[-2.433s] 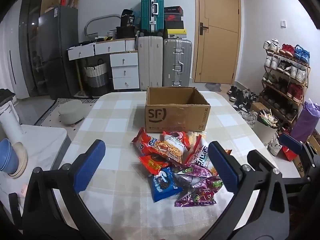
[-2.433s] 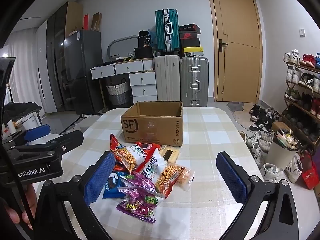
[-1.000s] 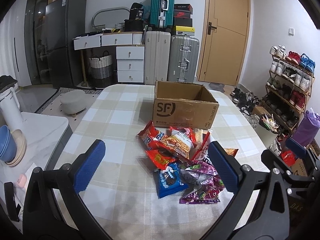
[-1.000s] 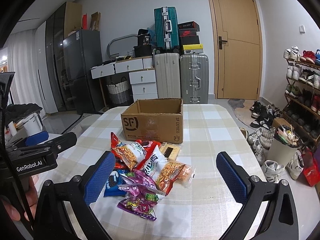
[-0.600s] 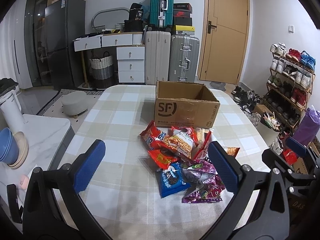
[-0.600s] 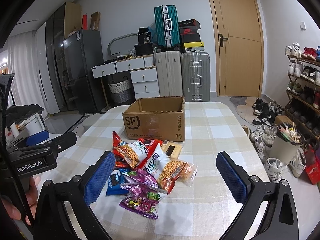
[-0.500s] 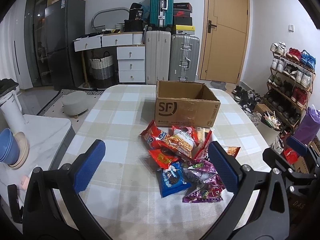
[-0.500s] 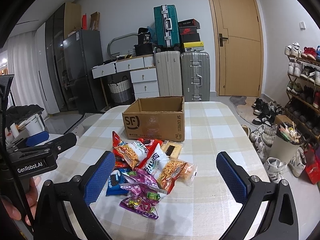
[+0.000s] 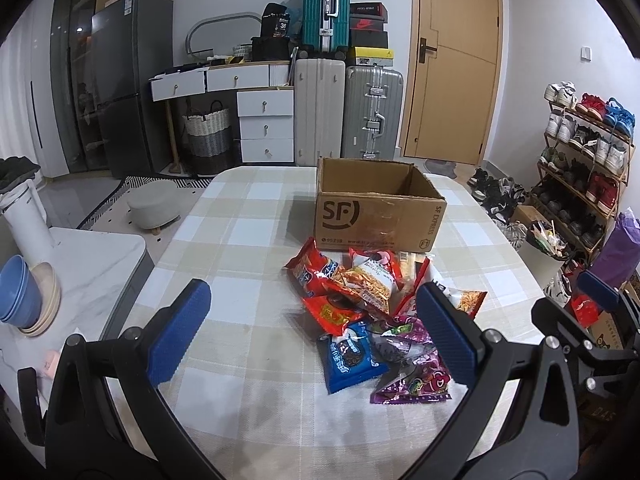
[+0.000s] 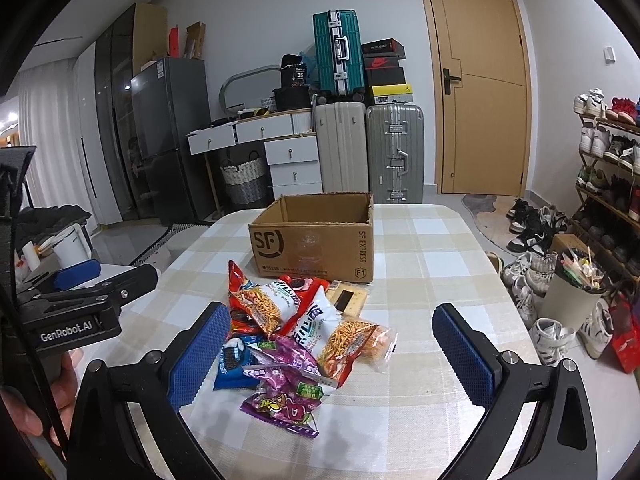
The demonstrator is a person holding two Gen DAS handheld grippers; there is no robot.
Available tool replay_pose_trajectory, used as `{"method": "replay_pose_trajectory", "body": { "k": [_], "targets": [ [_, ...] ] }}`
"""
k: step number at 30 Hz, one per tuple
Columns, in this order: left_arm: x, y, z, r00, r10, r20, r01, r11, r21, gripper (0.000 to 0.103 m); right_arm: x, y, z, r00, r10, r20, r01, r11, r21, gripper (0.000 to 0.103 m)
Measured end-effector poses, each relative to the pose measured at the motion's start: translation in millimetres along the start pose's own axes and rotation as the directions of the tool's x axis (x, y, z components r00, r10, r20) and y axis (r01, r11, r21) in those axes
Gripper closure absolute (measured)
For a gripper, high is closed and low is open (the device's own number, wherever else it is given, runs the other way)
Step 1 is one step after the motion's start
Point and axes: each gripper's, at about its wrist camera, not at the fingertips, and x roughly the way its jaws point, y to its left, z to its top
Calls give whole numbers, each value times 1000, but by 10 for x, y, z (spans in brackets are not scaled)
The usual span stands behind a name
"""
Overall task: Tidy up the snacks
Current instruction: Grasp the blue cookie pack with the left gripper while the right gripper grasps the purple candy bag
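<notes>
Left gripper (image 9: 314, 332) stands spread wide with nothing between its blue pads (image 9: 178, 332), hovering above the checked counter (image 9: 240, 248) at the 6 o'clock edge of its own view. In the right wrist view the same gripper appears at 9 o'clock, held by a hand (image 10: 44, 396). The snack pile (image 9: 368, 312) lies at the centre of the counter: red noodle packets on the far side, a blue cookie packet (image 9: 348, 356) and purple candy bags (image 9: 412, 384) on the near side, all overlapping. Just beyond the pile, at 12 o'clock, an open cardboard box (image 9: 378, 210) sits upright. Right gripper (image 10: 334, 356) is likewise released wide above the pile, carrying nothing.
</notes>
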Motion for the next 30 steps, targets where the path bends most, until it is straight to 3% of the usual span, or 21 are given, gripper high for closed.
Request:
{"method": "replay_pose_trajectory", "body": {
  "k": [17, 30],
  "targets": [
    [572, 117, -157, 993, 26, -112, -27, 1000, -5, 1, 352, -96, -180, 994, 84, -76, -81, 996, 32, 0],
    [1458, 371, -478, 959, 14, -283, -28, 999, -44, 1, 1134, -198, -715, 925, 256, -281, -218, 963, 159, 0]
  ]
}}
